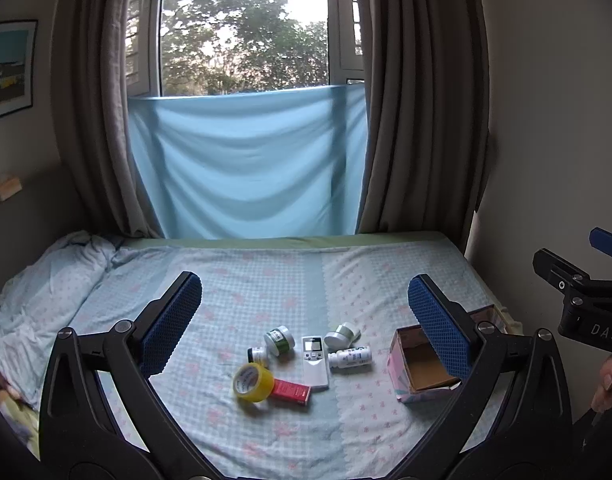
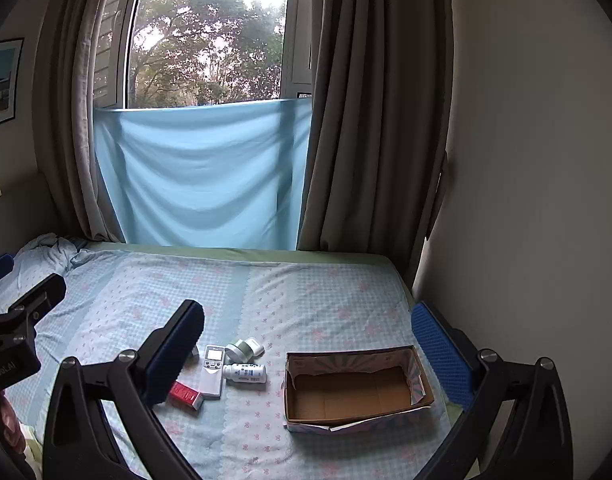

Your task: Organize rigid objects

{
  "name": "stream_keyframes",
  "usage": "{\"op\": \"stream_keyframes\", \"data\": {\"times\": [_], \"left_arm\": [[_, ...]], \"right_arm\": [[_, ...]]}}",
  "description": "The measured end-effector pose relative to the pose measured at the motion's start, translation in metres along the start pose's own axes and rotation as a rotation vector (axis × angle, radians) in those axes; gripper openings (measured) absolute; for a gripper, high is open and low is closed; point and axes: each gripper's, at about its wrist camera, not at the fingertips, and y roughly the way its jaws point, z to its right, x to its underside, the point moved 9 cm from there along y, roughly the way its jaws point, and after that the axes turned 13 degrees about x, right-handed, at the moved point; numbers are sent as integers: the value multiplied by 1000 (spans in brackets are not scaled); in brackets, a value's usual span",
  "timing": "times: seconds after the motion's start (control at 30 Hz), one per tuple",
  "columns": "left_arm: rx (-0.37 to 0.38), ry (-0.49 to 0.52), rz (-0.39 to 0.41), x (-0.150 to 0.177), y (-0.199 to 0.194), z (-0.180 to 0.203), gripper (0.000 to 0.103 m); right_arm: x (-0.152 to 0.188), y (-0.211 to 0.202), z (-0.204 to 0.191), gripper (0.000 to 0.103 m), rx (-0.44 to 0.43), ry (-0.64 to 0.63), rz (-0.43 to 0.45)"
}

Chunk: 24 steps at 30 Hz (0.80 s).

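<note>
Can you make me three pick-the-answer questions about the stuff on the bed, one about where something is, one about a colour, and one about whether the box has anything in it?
1. Where does the cardboard box sit compared with the pile of small things?
A. To the right of it
B. To the left of it
C. On top of it

2. What colour is the roll of tape?
A. Blue
B. Yellow
C. Black

3. What is inside the box?
A. The remote
B. Two jars
C. Nothing

Answers: 1 A, the box lies right of the white remote and white bottle. 2 B, the tape roll next to the red box is yellow. 3 C, only its bare brown bottom shows.
</note>
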Motion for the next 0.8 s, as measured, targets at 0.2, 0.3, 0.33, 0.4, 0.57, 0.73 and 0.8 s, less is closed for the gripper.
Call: {"op": "stream_keyframes", "data": {"times": [0.2, 0.3, 0.33, 0.4, 0.57, 0.73, 0.8], "left_arm": [[3, -14, 5, -1, -2, -4, 102], [4, -18, 6, 0, -2, -5, 102], [6, -19, 4, 1, -2, -5, 102], [12, -22, 1, 2, -2, -6, 102], [7, -12, 3, 2, -3, -6, 102], [3, -3, 7, 3, -4, -7, 102], [6, -4, 5, 3, -4, -7, 102]], "right_arm": [[-1, 1, -3, 103, 2, -8, 6], [-1, 2, -4, 103, -1, -9, 9], [-1, 1, -5, 103, -1, -9, 10], [-1, 2, -5, 103, 0, -9, 10], [-2, 2, -7, 103, -5, -8, 13], [-2, 3, -9, 103, -11, -6, 16], [-2, 3, -8, 103, -14, -2, 20]]}}
